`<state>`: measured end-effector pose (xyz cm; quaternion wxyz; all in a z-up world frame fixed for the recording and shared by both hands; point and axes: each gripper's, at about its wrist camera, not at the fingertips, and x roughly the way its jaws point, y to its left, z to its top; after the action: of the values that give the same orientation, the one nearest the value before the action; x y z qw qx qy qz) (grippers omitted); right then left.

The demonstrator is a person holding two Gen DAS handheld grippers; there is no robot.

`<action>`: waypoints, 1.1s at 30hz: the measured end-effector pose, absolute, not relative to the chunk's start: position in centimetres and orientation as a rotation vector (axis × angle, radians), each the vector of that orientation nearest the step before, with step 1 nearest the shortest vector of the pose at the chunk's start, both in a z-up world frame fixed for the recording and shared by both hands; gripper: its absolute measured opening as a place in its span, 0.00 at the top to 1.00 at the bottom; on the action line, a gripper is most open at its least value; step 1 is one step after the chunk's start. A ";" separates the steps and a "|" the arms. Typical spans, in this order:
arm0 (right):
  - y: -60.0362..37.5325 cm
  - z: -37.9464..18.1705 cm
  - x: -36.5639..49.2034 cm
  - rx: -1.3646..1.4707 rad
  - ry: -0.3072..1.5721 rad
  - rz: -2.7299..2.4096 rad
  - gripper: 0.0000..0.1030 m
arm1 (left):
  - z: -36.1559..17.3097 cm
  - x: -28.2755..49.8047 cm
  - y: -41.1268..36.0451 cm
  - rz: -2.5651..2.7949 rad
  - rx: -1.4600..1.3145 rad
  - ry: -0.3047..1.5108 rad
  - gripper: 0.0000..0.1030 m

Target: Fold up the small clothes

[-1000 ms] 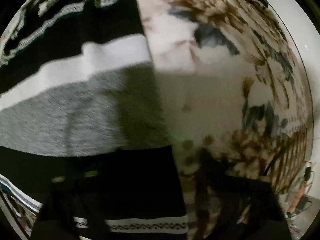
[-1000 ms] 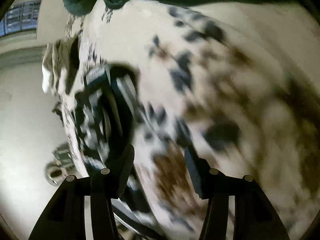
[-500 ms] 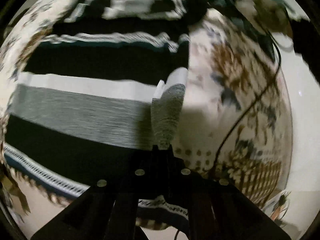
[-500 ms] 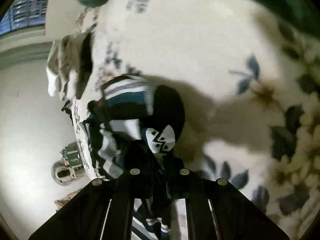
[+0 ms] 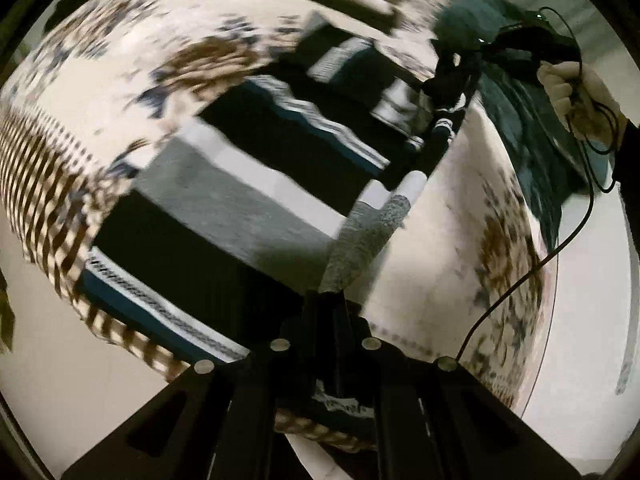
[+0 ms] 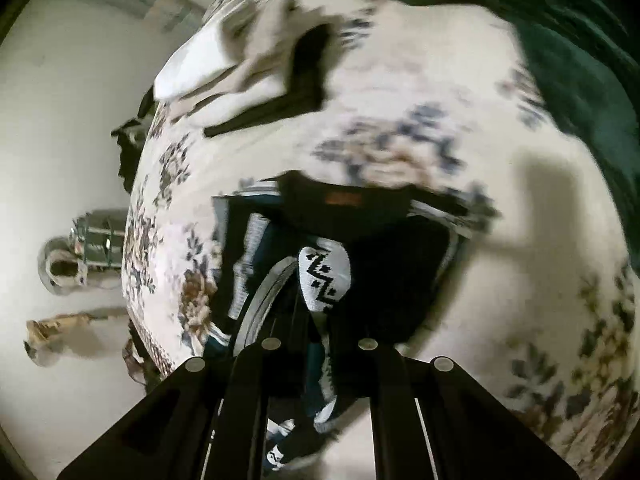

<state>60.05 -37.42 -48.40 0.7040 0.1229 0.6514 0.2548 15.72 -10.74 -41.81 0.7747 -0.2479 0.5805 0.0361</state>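
A striped knit sweater [image 5: 240,184], black, white, grey and teal, lies spread on a floral bedspread [image 5: 120,60]. My left gripper [image 5: 326,300] is shut on the sweater's grey and white edge, lifting it into a raised fold. My right gripper [image 6: 320,320] is shut on a patterned white and black part of the same sweater [image 6: 324,276], held above the bed. The right gripper also shows in the left wrist view [image 5: 448,92], at the sweater's far end, held by a gloved hand [image 5: 572,92].
A dark green garment [image 6: 568,40] lies at the bed's far side. A pale folded cloth with black trim [image 6: 240,80] lies further along the bed. The bed edge drops to a light floor [image 6: 60,140], where some clutter [image 6: 80,248] stands.
Both grippers closed on the sweater's edge and lifted it. The left view pulled back and turned, so more of the sweater and the right gripper came into sight.
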 end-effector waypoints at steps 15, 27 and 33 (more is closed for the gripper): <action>-8.8 -55.9 62.6 -0.103 1.529 0.471 0.93 | -48.0 13.4 4.1 0.191 -0.725 1.248 0.96; -8.6 -55.5 60.2 0.119 1.579 0.528 0.40 | -52.0 11.2 11.0 0.127 -0.903 1.293 0.55; -18.2 -52.1 47.4 0.111 1.624 0.529 0.40 | -53.3 11.9 9.2 0.027 -0.847 1.398 0.49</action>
<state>47.44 -18.17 -52.11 0.6555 0.0489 0.7165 0.2334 11.94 9.20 -53.27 0.6841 -0.3779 0.6237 0.0119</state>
